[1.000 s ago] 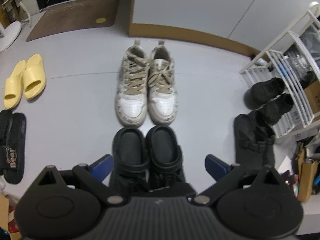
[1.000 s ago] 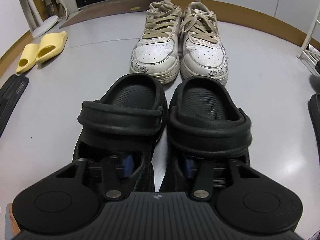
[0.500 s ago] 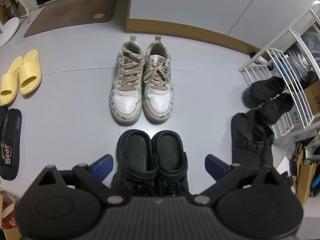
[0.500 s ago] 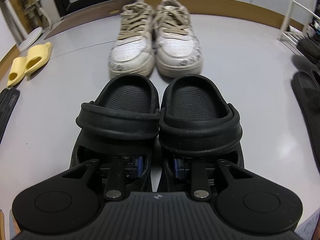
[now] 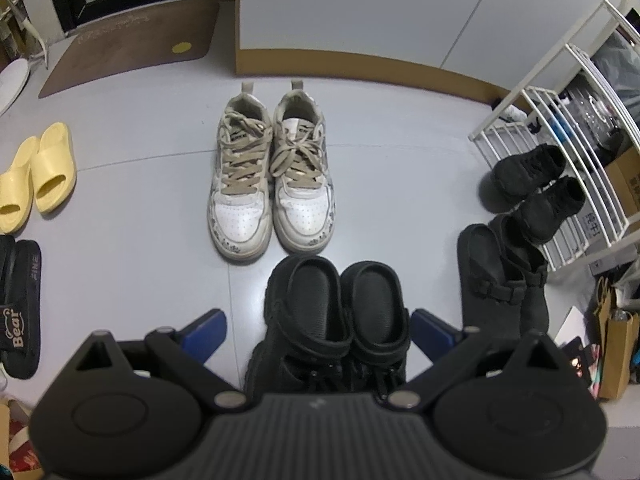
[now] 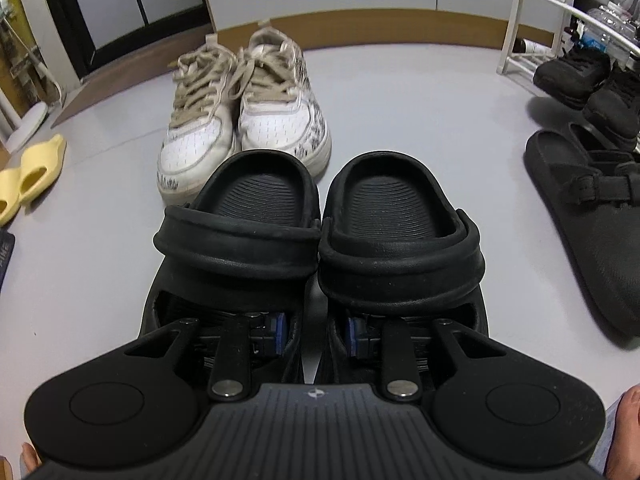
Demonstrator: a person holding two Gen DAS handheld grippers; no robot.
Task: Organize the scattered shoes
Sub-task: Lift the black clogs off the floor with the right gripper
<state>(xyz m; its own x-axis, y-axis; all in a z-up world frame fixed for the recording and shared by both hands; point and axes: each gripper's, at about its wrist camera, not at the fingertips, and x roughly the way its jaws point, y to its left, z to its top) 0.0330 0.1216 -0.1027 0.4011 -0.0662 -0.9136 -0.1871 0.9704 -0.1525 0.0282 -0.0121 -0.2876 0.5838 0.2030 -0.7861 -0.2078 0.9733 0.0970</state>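
We have the black clogs (image 6: 320, 240) pinched together in our right claw (image 6: 316, 328): one blue pad (image 6: 280, 326) sits inside the left clog, the other inside the right clog, and the jaws stand narrow, squeezing the two inner walls against each other. The pair hangs side by side, heel straps toward us, toes pointing off to the white sneakers (image 6: 244, 120). Those sneakers stand neatly together on the grey floor (image 6: 420, 100), just beyond the clogs' toes.

Over on the other camera, our left claw (image 5: 318, 330) is spread wide with nothing in it, its blue fingertips (image 5: 204, 330) either side of the clogs (image 5: 336, 312) without touching them. Left of us lie the yellow slides (image 5: 38, 178) and a black slipper marked "Bear" (image 5: 20, 308). To the right, a black sandal pair (image 5: 502, 280) rests on the floor, with the black sneakers (image 5: 536, 188) beside them against the foot of the white rack (image 5: 568, 132).
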